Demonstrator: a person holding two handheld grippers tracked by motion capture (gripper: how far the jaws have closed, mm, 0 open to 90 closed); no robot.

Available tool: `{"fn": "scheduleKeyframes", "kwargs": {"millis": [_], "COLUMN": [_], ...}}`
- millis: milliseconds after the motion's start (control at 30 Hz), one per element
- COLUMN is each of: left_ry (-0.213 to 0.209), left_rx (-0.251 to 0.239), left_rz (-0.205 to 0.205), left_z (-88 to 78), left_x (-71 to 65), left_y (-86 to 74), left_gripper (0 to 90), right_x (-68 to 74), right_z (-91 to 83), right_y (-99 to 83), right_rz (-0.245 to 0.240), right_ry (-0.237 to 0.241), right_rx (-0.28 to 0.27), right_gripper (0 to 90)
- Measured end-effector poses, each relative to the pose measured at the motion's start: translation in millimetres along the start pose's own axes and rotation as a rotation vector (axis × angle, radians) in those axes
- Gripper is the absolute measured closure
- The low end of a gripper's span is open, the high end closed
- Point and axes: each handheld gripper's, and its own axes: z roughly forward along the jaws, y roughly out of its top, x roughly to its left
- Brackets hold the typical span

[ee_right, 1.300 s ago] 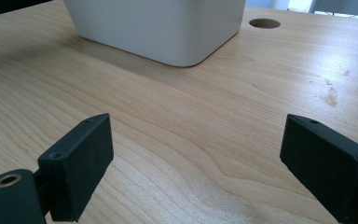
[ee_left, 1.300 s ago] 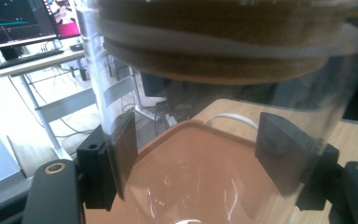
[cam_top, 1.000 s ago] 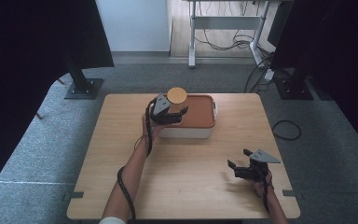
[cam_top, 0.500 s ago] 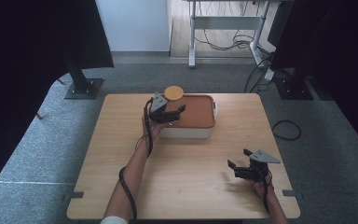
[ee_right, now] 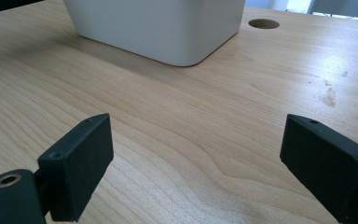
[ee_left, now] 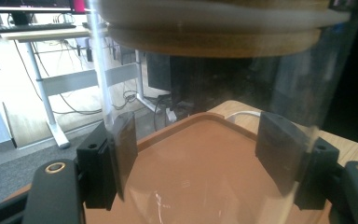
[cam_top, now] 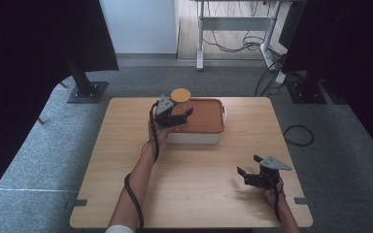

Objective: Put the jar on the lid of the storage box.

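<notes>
Holding a clear glass jar (ee_left: pixel 205 93) with a wooden lid (cam_top: pixel 180 94), my left gripper (cam_top: pixel 174 118) has its jaws clamped on the jar's sides. Over the last second I've carried it from above the white box's (cam_top: pixel 194 137) brown lid (cam_top: pixel 206 116) toward the box's far left corner, so I judge I'm taking it clear of the box. My right gripper (cam_top: pixel 250 171) waits near the table's (cam_top: pixel 126 160) near right edge, jaws spread and empty. Bare table lies left of the box.
</notes>
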Motion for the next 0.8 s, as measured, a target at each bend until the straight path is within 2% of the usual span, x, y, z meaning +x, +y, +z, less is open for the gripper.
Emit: {"fn": "scheduleKeyframes", "kwargs": {"millis": [367,500,633,700,800], "left_ry": [-0.002,0.025,0.028,0.017,0.026], "left_rx": [0.023,0.031,0.029,0.022,0.015], "left_rz": [0.004,0.014,0.021,0.02,0.025], "left_z": [-0.4,-0.7,-2.1,-4.1,-7.3], "left_x": [-0.1,-3.2,-7.0,-8.0,-8.4], "left_y": [3.0,3.6,5.6,8.3,11.9], "left_gripper": [25.8,25.1,15.0,12.4,9.4], "right_x": [0.0,-0.1,0.0,0.0,0.1], "right_z": [-0.1,0.0,0.0,0.0,0.0], "right_y": [0.0,0.0,0.0,0.0,0.0], "right_rz": [0.0,0.001,0.0,0.001,0.0], "right_ry": [-0.001,0.001,0.0,0.0,-0.002], "right_rx": [0.0,0.0,0.0,0.0,0.0], "right_gripper": [9.3,9.3,9.3,9.3,9.3]}}
